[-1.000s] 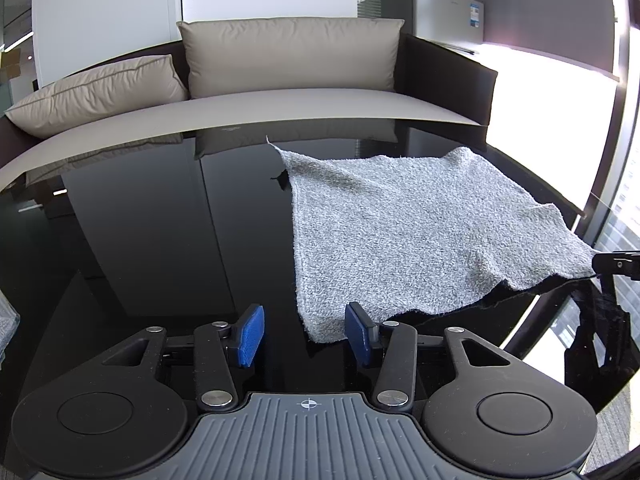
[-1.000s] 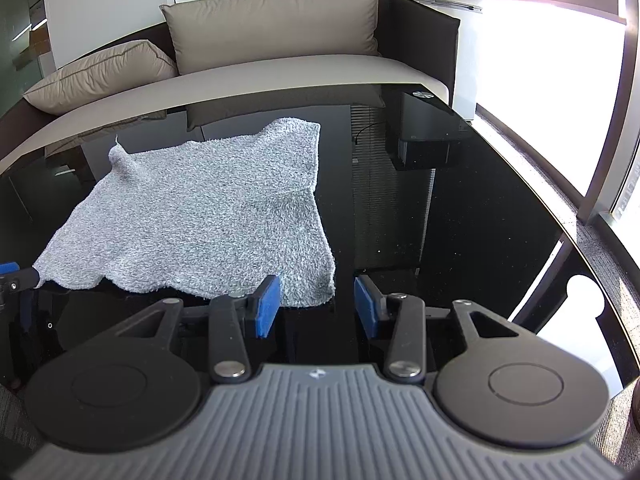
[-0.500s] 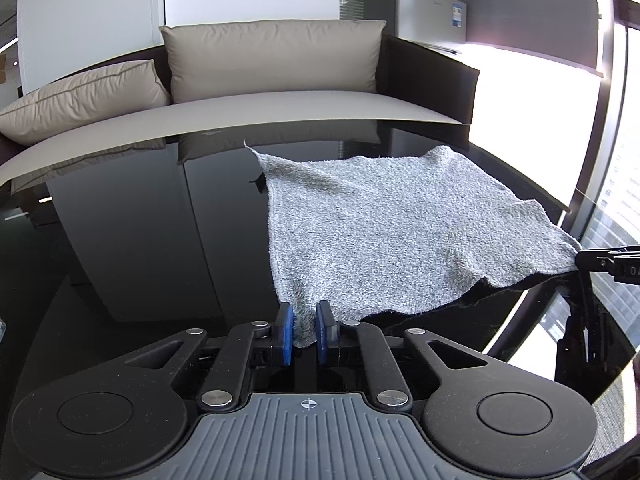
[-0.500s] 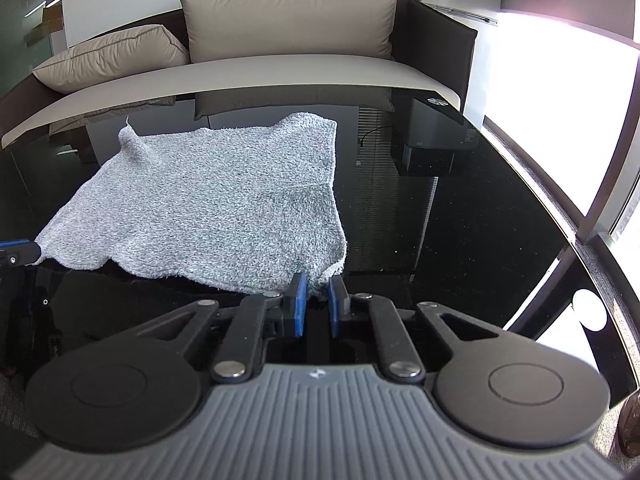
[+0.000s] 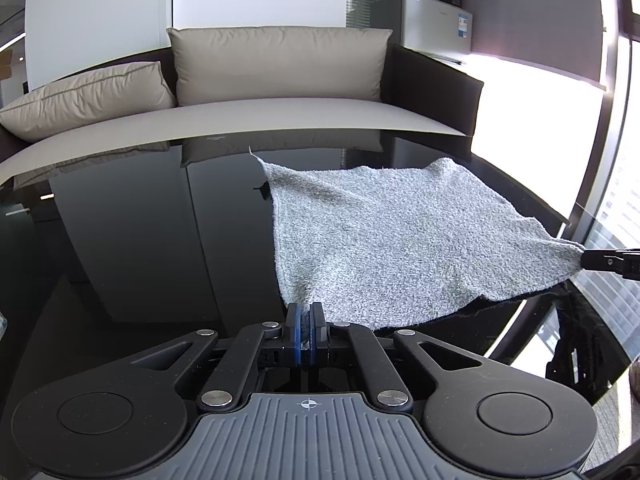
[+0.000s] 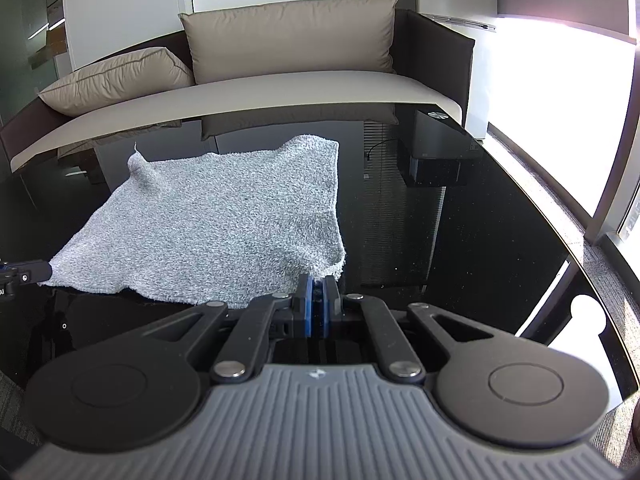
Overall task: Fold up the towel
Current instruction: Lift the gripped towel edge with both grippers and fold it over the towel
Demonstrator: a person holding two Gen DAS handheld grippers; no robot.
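A grey terry towel [image 5: 404, 236] lies spread on a black glossy table [image 5: 152, 240]; it also shows in the right wrist view [image 6: 224, 224]. My left gripper [image 5: 306, 326] is shut on the towel's near left corner and lifts it off the table. My right gripper [image 6: 318, 308] is shut on the near right corner, also raised. The near edge sags between the two grips. The far left corner stands up in a small peak [image 6: 138, 164]. Each gripper's tip shows at the edge of the other's view: the right one [image 5: 604, 260], the left one [image 6: 26, 274].
A sofa with beige cushions [image 5: 276, 64] runs behind the table's far edge. A black box [image 6: 436, 160] shows through the table at the far right. A bright window [image 6: 560, 92] is to the right. A fridge with a microwave [image 5: 428, 16] stands at the back.
Both grippers went from open to shut on the towel's near corners. The corners have lifted off the table and the near edge is now pulled taut between them.
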